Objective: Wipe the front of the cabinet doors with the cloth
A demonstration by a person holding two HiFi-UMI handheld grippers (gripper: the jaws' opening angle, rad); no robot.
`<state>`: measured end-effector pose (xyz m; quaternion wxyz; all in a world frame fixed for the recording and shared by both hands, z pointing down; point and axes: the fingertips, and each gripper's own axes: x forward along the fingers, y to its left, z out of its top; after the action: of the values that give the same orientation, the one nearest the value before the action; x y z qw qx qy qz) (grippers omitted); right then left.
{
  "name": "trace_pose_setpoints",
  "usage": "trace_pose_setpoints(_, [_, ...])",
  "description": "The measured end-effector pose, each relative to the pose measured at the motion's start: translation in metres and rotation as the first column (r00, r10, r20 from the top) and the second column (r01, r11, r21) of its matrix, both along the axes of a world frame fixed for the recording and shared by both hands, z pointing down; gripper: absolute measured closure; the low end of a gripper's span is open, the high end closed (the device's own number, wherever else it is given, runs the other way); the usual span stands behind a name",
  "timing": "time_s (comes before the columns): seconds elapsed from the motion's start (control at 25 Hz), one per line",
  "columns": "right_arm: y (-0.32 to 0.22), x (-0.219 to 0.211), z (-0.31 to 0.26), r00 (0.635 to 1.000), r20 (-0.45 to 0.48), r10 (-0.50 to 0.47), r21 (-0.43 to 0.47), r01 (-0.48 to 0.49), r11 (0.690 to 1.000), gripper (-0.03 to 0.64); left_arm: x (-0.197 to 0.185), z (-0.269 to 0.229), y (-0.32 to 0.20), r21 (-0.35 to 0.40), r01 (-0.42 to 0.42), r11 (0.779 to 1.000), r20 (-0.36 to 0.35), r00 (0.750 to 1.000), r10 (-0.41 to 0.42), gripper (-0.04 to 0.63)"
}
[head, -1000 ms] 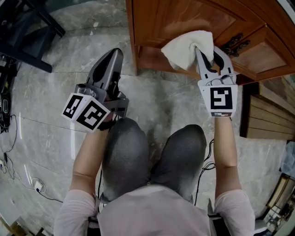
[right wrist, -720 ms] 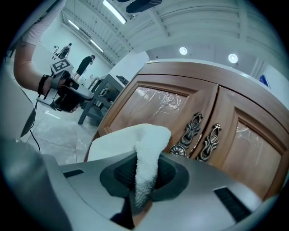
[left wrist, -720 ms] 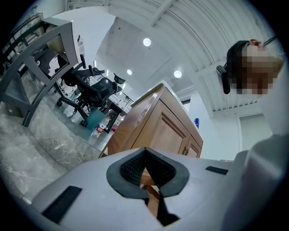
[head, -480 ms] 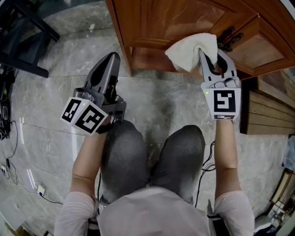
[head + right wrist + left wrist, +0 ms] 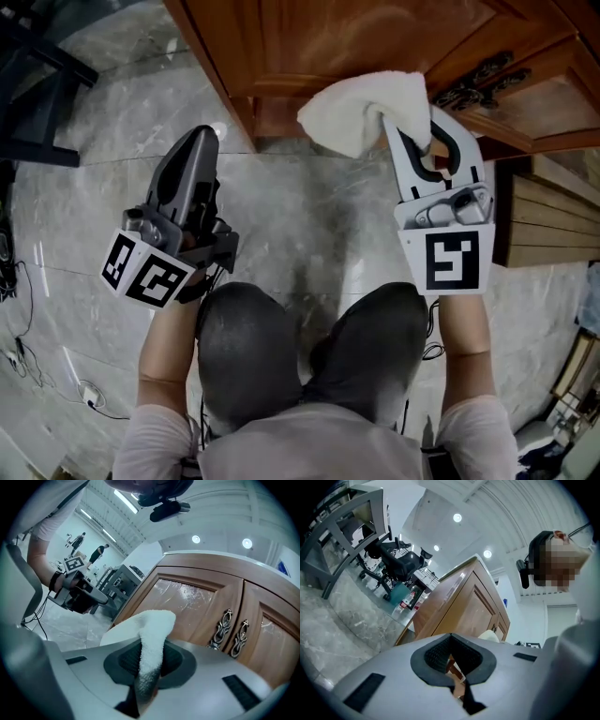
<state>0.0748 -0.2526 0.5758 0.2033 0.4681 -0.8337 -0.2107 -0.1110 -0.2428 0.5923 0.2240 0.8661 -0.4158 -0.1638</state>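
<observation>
Overhead, right tongs (image 5: 413,129) grasped the white cloth (image 5: 356,111) beside the wooden cabinet door (image 5: 356,37); left tongs (image 5: 193,150) were clenched on nothing, well apart above the marble floor (image 5: 309,216).

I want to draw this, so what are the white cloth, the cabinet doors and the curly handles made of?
The cloth looks like soft terry cotton: fuzzy, nubbly surface. The cabinet doors look like varnished wood: brown grain with shiny reflections. The handles seem dark metal, perhaps aged brass: ornate cast scrollwork.

black stand legs (image 5: 37,150) and a slatted wood panel (image 5: 558,220) border the grey marble floor (image 5: 309,216).
</observation>
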Motion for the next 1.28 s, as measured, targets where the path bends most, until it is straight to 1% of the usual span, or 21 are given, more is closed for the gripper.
trace_pose_setpoints(0.12, [-0.009,-0.007,-0.014,1.000,0.028,-0.002,-0.018,0.003,1.000,0.546,0.003,-0.023,-0.008,-0.017,-0.006,1.000,-0.011,1.000,0.005,0.578])
trace_pose_setpoints(0.24, [-0.003,-0.015,-0.030,1.000,-0.004,-0.015,-0.088,0.014,0.996,0.546,0.001,-0.072,-0.002,-0.034,0.009,0.999,0.004,1.000,-0.009,0.578])
trace_pose_setpoints(0.32, [0.010,-0.019,-0.048,0.999,-0.029,-0.026,-0.133,0.022,0.991,0.546,0.001,-0.104,0.009,-0.070,0.008,0.998,0.012,1.000,-0.007,0.578])
trace_pose_setpoints(0.4, [0.027,-0.022,-0.074,0.999,-0.035,-0.029,-0.172,0.022,0.985,0.546,0.000,-0.134,0.024,-0.107,0.005,0.994,0.022,1.000,-0.002,0.578])
trace_pose_setpoints(0.48, [0.050,-0.023,-0.106,0.999,-0.032,-0.026,-0.202,0.019,0.979,0.546,-0.003,-0.166,0.039,-0.136,0.008,0.991,0.026,1.000,-0.005,0.578])
trace_pose_setpoints(0.6, [0.089,-0.016,-0.164,1.000,-0.030,-0.004,-0.234,-0.003,0.972,0.546,-0.008,-0.218,0.059,-0.166,0.030,0.986,0.008,1.000,-0.029,0.578])
trace_pose_setpoints(0.76, [0.147,0.000,-0.258,0.998,-0.047,0.050,-0.285,-0.061,0.957,0.546,-0.010,-0.305,0.100,-0.182,0.052,0.982,-0.019,0.998,-0.056,0.578])
trace_pose_setpoints(0.84, [0.170,0.005,-0.304,0.996,-0.074,0.056,-0.293,-0.075,0.953,0.546,-0.006,-0.349,0.118,-0.182,0.054,0.982,-0.030,0.998,-0.060,0.578])
trace_pose_setpoints(0.92, [0.198,0.018,-0.348,0.994,-0.106,0.033,-0.308,-0.064,0.949,0.546,0.008,-0.397,0.139,-0.170,0.053,0.984,-0.044,0.997,-0.061,0.578])
trace_pose_setpoints(1.0, [0.236,0.047,-0.393,0.993,-0.120,0.002,-0.326,-0.042,0.944,0.546,0.037,-0.449,0.170,-0.147,0.064,0.987,-0.050,0.996,-0.072,0.578])
trace_pose_setpoints(1.08, [0.274,0.084,-0.438,0.994,-0.106,-0.023,-0.307,-0.011,0.952,0.546,0.076,-0.499,0.204,-0.129,0.073,0.989,-0.050,0.995,-0.080,0.578])
trace_pose_setpoints(1.16, [0.310,0.118,-0.485,0.997,-0.059,-0.059,-0.267,0.041,0.963,0.546,0.114,-0.547,0.242,-0.122,0.093,0.988,-0.047,0.994,-0.099,0.578])
trace_pose_setpoints(1.24, [0.348,0.143,-0.529,0.991,-0.016,-0.130,-0.241,0.122,0.963,0.546,0.145,-0.586,0.289,-0.122,0.165,0.979,-0.031,0.985,-0.170,0.578])
trace_pose_setpoints(1.28, [0.369,0.154,-0.547,0.985,-0.009,-0.174,-0.238,0.167,0.957,0.546,0.158,-0.602,0.315,-0.130,0.215,0.968,-0.028,0.975,-0.220,0.578])
